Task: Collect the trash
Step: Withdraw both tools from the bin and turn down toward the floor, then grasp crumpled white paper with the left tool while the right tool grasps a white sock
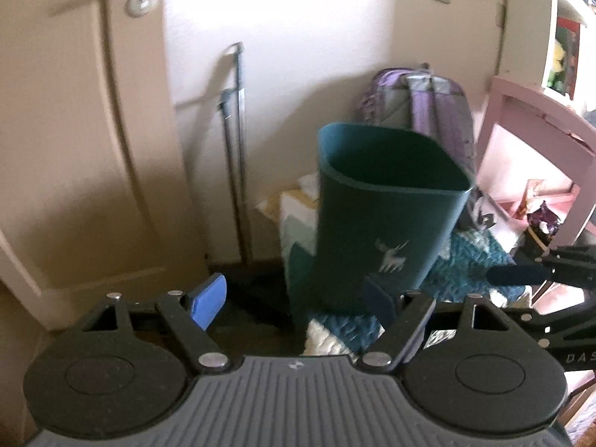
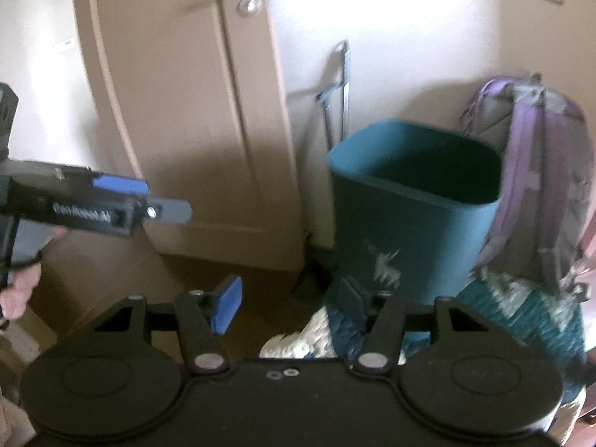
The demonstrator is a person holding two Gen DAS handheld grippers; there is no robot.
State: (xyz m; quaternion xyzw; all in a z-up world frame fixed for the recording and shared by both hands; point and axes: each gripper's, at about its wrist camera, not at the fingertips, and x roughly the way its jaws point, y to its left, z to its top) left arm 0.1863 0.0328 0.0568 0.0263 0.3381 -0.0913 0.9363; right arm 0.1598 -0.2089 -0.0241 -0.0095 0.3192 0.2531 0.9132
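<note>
Reading "DAS" in pale letters on the right gripper (image 1: 510,275) body at the left wrist view's edge; the left gripper (image 2: 164,201) side label in the right wrist view is too blurred, maybe "GenRobot.AI". The teal bin (image 1: 376,201) with a white deer print (image 1: 391,257) stands on a teal and white knitted rug (image 1: 480,257), near a purple backpack (image 1: 439,111) and a door (image 1: 74,130); its inside looks dark, contents not visible. Both grippers have fingers spread, nothing between them, bin ahead and untouched.
</note>
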